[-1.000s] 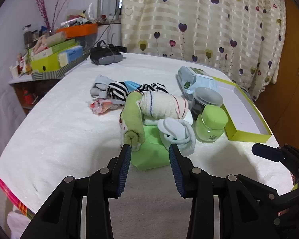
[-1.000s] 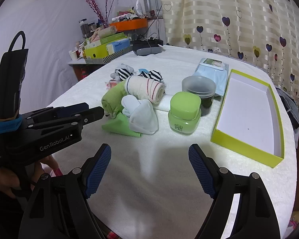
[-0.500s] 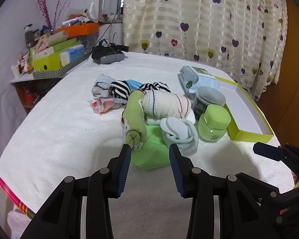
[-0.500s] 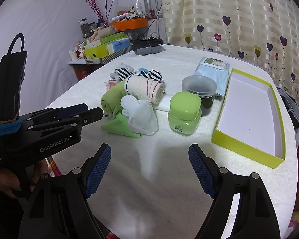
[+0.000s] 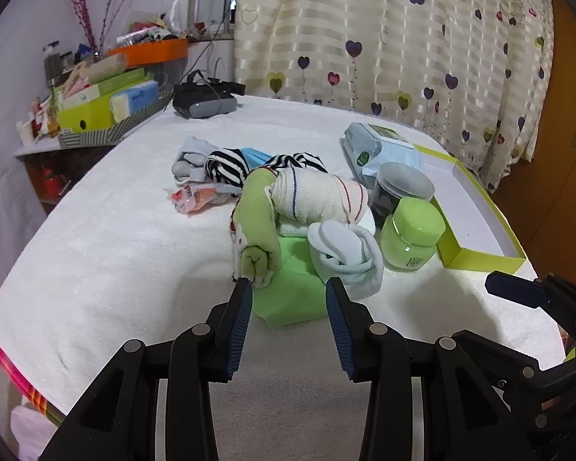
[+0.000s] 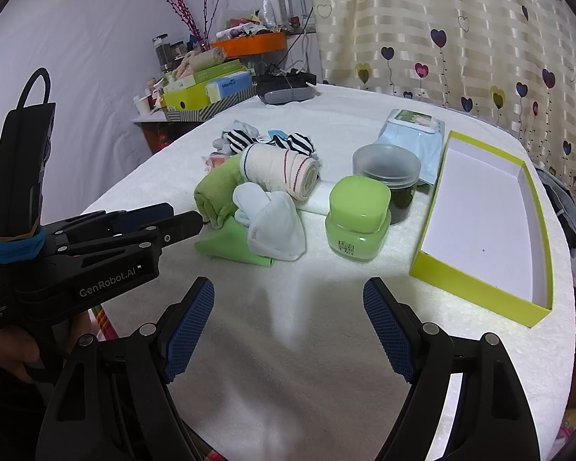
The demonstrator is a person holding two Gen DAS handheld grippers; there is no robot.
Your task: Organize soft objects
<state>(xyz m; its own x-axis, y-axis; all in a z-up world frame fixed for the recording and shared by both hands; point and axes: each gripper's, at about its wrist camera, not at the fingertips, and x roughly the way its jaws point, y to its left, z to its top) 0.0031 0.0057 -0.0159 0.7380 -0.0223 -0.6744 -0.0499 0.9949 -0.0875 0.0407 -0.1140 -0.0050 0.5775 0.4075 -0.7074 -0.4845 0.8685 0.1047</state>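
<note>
The step in hand was judged to be the approach for a first pick from the heap of soft things. The left tool (image 5: 288,292) was held spread, its two pads bracketing the near edge of the folded green cloth (image 5: 293,288), with the left pad just beside the end of the rolled green sock (image 5: 255,230); nothing was yet pinched. The right tool (image 6: 288,322) was held spread wide and empty above bare white table (image 6: 288,345), well short of the heap.

The heap lay mid-table: a striped cream roll (image 5: 318,196), white socks (image 5: 345,249) and, behind, black-and-white striped socks (image 5: 226,165). The green jar (image 6: 357,219) stood just beside it, and the open yellow-green box (image 6: 480,292) further right.

The next move was judged to call for a short advance and a closing on the cloth alone, since the sock and white socks rested on it.

How far the cloth ran under the pile was hidden. The items behind the roll could not be made out clearly.
</note>
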